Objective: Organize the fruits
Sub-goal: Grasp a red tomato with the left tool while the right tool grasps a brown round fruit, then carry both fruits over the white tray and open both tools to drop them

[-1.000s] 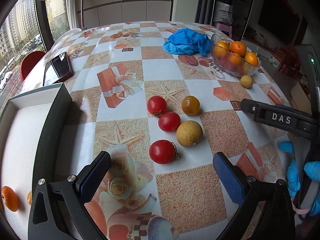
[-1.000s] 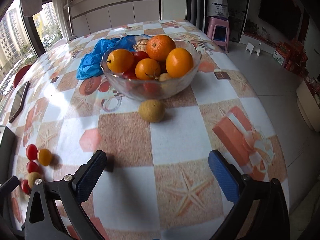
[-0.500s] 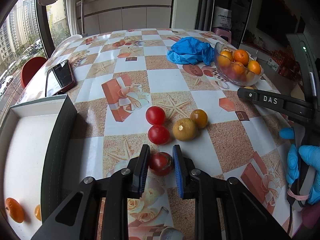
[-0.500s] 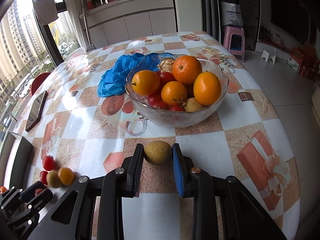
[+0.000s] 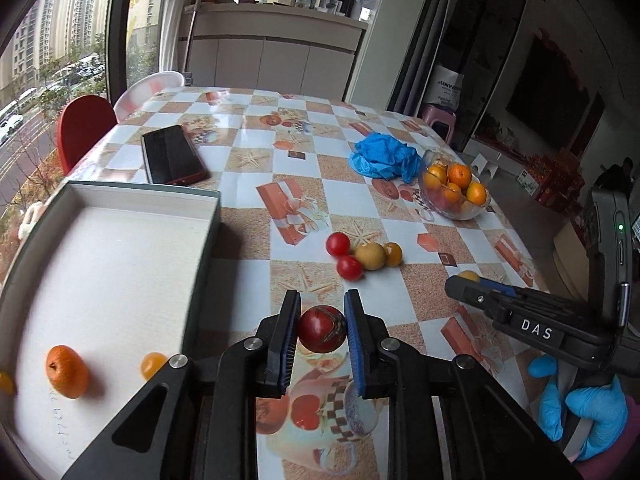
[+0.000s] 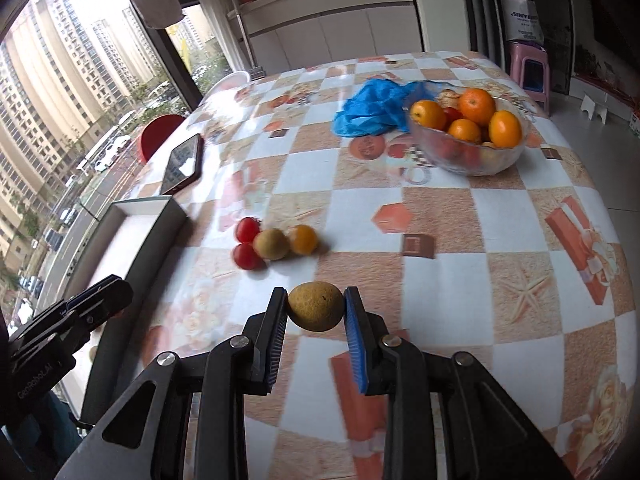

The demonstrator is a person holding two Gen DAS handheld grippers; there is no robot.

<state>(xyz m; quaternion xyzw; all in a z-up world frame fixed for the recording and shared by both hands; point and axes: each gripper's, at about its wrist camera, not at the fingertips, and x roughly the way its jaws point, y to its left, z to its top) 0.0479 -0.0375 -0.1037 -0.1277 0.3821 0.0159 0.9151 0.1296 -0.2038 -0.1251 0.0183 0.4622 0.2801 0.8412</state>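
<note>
With the left gripper (image 5: 322,330) jaws clamped on a red tomato (image 5: 321,329) and the right gripper (image 6: 316,307) jaws on a brown fruit (image 6: 315,306), carry both level, above the desk (image 5: 400,288), to the box (image 5: 100,264) at left.

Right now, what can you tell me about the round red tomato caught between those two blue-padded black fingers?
The round red tomato is small, smooth and glossy, with darker streaks and a dried greenish stem star on its near side. It looks whole and firm. The left gripper has it clamped at both sides between ribbed blue pads, the jaws having just closed on it. It appears lifted over the checked, fruit-printed tablecloth, beside the shallow white-lined box, apart from the other loose fruit.
</note>
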